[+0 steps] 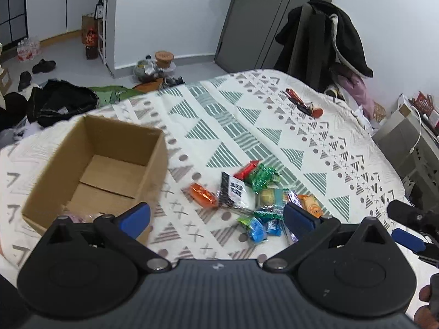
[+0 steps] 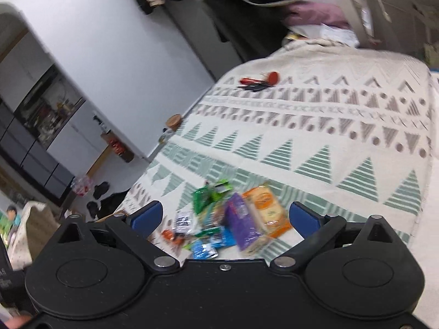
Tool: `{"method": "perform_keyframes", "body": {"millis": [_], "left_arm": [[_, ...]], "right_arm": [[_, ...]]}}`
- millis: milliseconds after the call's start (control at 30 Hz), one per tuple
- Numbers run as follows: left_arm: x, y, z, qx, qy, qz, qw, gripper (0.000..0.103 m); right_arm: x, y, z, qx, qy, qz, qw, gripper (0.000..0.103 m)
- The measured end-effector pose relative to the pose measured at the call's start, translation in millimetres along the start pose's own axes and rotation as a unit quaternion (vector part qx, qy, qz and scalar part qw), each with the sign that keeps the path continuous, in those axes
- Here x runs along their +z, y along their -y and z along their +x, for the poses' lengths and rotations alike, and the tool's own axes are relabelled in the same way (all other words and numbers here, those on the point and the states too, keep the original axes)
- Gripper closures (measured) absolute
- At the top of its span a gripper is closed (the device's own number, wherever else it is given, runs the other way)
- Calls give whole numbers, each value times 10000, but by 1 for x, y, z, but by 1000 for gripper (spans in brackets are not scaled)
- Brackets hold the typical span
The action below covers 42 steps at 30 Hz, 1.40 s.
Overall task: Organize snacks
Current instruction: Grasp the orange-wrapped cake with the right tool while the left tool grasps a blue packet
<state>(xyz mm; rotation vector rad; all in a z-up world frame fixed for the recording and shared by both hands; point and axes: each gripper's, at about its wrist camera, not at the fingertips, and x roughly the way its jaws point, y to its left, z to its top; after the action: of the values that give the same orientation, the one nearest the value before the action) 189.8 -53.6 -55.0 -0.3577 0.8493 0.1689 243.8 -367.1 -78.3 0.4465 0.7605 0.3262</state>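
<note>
Both grippers, left [image 1: 216,216] and right [image 2: 225,216], hover spread wide, snacks [image 1: 247,192] just ahead.

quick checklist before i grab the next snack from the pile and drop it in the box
1. Left gripper jaws open, holding nothing: ok.
2. Right gripper jaws open, holding nothing: ok.
3. Snack pile within view on the tablecloth: ok.
4. Cardboard box open-topped, with bare floor space left: ok.
5. Single snack separable from the overlapping pile: cannot tell.
6. Right wrist view sharp enough to aim: not ok, blurred.
</note>
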Motion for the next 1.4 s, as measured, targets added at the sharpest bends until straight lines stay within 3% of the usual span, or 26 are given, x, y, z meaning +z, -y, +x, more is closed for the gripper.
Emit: {"method": "perform_keyframes", "body": {"millis": [267,433,667,1100,1400], "left_arm": [[-9,25,30,130,-61,238,9996,1],[-16,27,57,-77,-212,23,9997,3],[-25,32,98,-251,-520,-160,9982,35],[-37,31,158,-386,-884,-478,9942,40],[-37,25,166,-498,-893,-707,9922,65]], "right_arm": [[0,24,19,0,-102,241,9997,6],[2,31,43,13,-408,252,9988,25],[-2,32,73,-24,-743,113,9972,33],[0,39,119,-330,-1186,144,9923,35],[-3,32,153,-786,-1399,-192,9869,35]]}}
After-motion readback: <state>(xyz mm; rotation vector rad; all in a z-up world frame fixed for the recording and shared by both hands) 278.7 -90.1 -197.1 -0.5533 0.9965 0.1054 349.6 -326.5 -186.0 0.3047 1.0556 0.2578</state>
